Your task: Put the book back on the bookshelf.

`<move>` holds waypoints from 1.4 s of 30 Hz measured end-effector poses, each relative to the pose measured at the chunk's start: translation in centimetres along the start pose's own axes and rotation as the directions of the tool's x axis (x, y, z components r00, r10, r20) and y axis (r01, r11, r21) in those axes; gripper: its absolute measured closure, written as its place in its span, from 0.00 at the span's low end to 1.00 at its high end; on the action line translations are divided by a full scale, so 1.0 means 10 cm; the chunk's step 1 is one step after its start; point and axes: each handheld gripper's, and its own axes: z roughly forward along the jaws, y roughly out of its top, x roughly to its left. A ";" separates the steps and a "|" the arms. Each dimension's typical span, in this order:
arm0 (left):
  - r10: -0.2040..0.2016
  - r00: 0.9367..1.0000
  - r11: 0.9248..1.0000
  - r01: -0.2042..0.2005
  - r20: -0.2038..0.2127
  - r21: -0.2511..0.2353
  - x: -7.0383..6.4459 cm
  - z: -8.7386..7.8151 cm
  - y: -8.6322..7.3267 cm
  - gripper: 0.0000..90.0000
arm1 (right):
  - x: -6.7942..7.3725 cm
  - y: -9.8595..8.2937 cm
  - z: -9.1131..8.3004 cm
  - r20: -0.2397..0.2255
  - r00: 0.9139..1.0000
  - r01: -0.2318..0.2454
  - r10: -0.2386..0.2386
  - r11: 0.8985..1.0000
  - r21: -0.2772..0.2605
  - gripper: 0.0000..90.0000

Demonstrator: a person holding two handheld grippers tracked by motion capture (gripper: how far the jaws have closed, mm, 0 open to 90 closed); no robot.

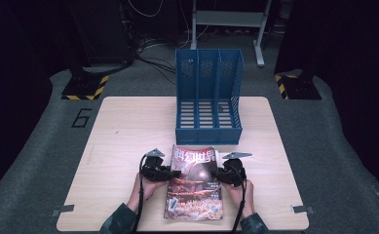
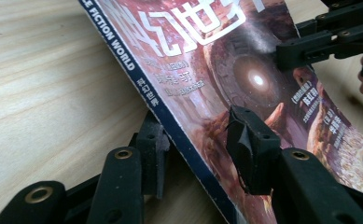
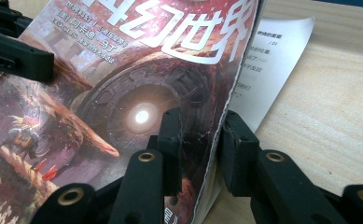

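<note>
Dark floor and black stands surround a pale wooden worktop (image 1: 123, 131), on whose far middle a blue three-slot file rack (image 1: 209, 95) is stood, its slots seen to be open toward the near side. A magazine (image 1: 195, 183) with a reddish cover and large white characters is found near the near edge of the worktop, just in front of the rack and apart from it.

The magazine is gripped from both sides. The left gripper (image 1: 163, 172) is placed at the magazine's left edge, about midway along it; in the left gripper view its jaws are seen closed on the spine (image 2: 170, 126), one jaw under the dark blue edge and the other pressed on the cover (image 2: 226, 70). The right gripper (image 1: 224, 175) is placed at the right edge; in the right gripper view its jaws are clamped over the open page edge, one on the cover (image 3: 123, 79) and one beneath. There, a white inner page (image 3: 275, 51) is seen sticking out past the cover's edge above the wood.

Each gripper is held by a hand coming in from the near edge, with dark sleeves visible at the bottom of the high view.
</note>
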 end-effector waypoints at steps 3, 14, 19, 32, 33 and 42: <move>-0.005 1.000 1.000 0.004 0.027 0.017 -0.01 0.01 0.02 0.61 | 0.01 -0.01 0.00 0.000 1.000 -0.012 0.012 1.000 -0.002 0.81; 0.010 0.998 0.999 -0.012 0.057 0.046 0.02 0.08 0.18 0.57 | 0.03 -0.01 0.03 0.009 1.000 0.002 -0.002 1.000 -0.018 0.84; 0.025 0.998 0.997 -0.029 0.066 0.066 0.04 0.13 0.26 0.57 | 0.03 -0.01 0.04 0.000 1.000 0.007 -0.007 1.000 -0.018 0.86; 0.049 0.995 0.986 -0.063 0.088 0.155 0.08 0.23 0.29 0.65 | 0.02 -0.04 0.04 -0.006 1.000 0.011 -0.011 0.999 -0.043 0.86; 0.052 0.996 0.986 -0.064 0.078 0.154 0.08 0.23 0.29 0.65 | 0.02 -0.04 0.04 -0.005 1.000 0.010 -0.010 0.999 -0.044 0.86; 0.074 0.996 0.983 -0.082 0.055 0.166 0.03 0.23 0.30 0.62 | 0.06 -0.05 0.04 0.020 1.000 0.013 -0.012 0.999 -0.042 0.86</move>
